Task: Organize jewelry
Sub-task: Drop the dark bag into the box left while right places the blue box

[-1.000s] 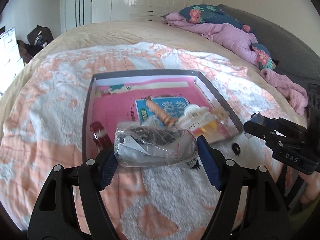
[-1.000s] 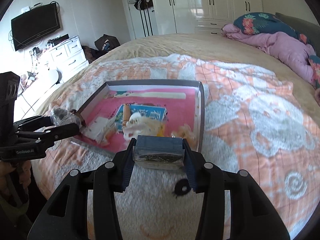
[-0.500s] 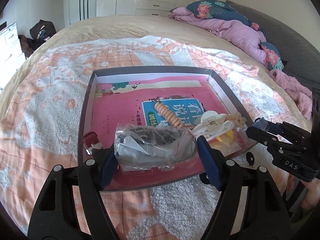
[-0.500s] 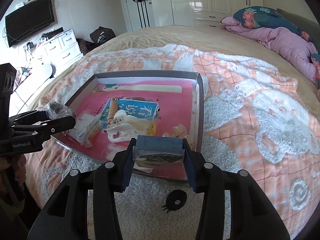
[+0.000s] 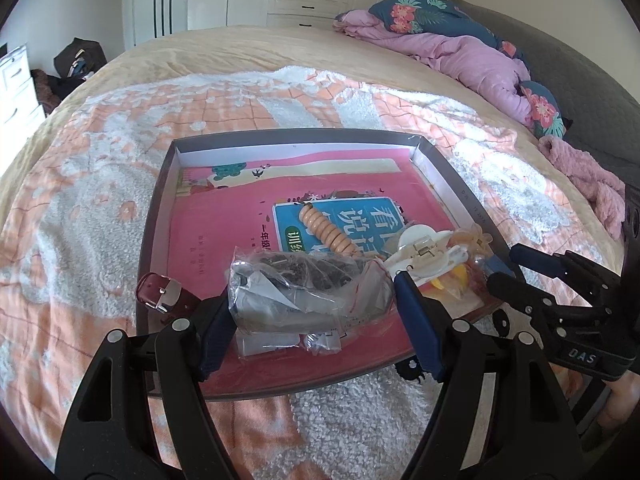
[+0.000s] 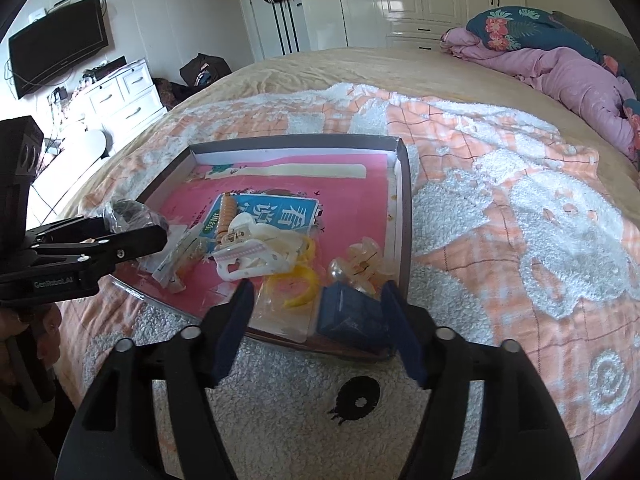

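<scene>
One plastic bag [image 5: 304, 292] gripped, one blue box [image 6: 352, 316] released

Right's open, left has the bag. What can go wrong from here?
1. The blue box sits at the tray's near rim, close to one finger of the open right hand-held gripper; pulling back could knock it onto the blanket.
2. The left hand-held gripper pinches the plastic bag by its soft middle above crowded clips; it may slip or land on them.
</scene>
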